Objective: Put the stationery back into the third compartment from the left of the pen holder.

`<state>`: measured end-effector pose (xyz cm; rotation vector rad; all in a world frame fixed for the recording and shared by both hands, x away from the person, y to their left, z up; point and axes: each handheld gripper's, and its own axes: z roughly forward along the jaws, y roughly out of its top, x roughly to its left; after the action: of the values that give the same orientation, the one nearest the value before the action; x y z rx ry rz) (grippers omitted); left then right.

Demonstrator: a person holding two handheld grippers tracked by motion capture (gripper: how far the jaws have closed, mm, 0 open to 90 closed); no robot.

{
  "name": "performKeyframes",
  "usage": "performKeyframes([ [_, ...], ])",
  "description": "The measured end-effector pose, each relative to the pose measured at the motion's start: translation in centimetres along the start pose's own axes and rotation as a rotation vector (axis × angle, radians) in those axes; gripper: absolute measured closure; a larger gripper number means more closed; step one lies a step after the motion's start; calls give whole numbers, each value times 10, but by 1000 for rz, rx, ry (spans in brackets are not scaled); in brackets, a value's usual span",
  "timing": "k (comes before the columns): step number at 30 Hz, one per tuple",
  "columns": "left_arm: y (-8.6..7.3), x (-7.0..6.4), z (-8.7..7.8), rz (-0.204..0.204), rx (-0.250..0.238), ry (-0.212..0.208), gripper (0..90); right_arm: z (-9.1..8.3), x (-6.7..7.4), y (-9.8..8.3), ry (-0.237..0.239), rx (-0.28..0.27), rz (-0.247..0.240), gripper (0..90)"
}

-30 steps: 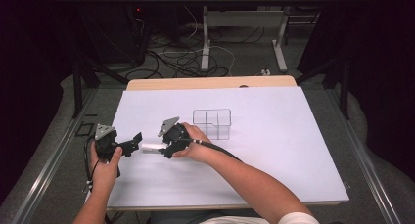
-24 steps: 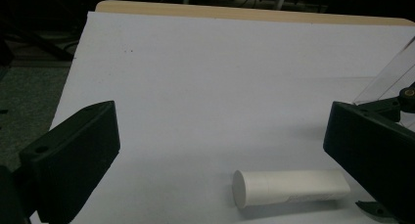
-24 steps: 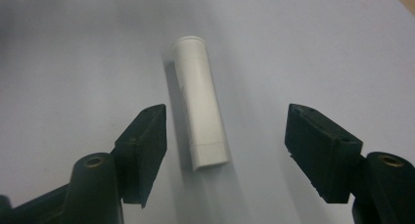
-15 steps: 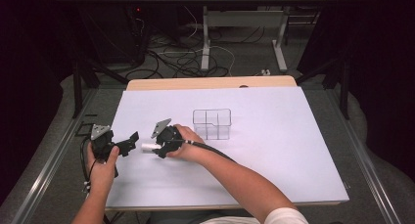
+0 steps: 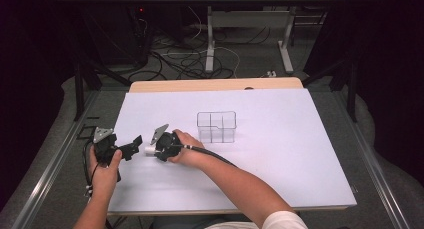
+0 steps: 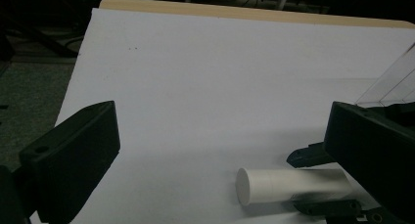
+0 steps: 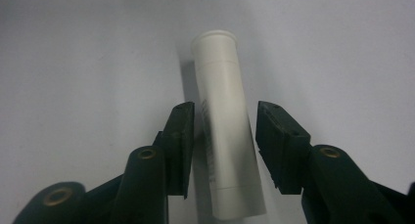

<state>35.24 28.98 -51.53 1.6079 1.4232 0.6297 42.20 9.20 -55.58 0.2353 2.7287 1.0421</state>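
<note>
White tube (image 7: 226,131) lay flat on the white table sheet (image 5: 280,159), left-front of the clear divided box (image 5: 216,126). My right gripper (image 7: 222,145) was down over it w/ the tube lengthwise between the jaws, cap end pointing away past the tips. Jaws had just been closing in; thin gaps showed on both sides, so no grip yet. My left gripper (image 5: 131,144) sat just beside the tube's cap end, jaws wide apart, nothing in them.

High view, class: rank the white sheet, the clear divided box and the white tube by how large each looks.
1. White sheet, by far the largest.
2. Clear divided box.
3. White tube, partly hidden between the right gripper jaws.
</note>
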Motion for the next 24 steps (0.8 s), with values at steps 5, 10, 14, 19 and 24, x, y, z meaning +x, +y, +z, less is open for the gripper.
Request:
performKeyframes([
  [5,-1,-1,1,-4,6,-2,2,-1,0,0,14,17,-7,685],
  [10,0,-1,1,1,5,-4,2,-1,1,0,8,21,-17,695],
  [14,0,-1,1,-3,4,-3,2,-1,1,1,0,20,-31,696],
  [19,1,0,-1,-11,-12,-6,2,-3,3,1,-13,16,-24,699],
  [24,4,-2,-4,-45,-36,-33,2,-10,6,2,-22,-11,-9,700],
])
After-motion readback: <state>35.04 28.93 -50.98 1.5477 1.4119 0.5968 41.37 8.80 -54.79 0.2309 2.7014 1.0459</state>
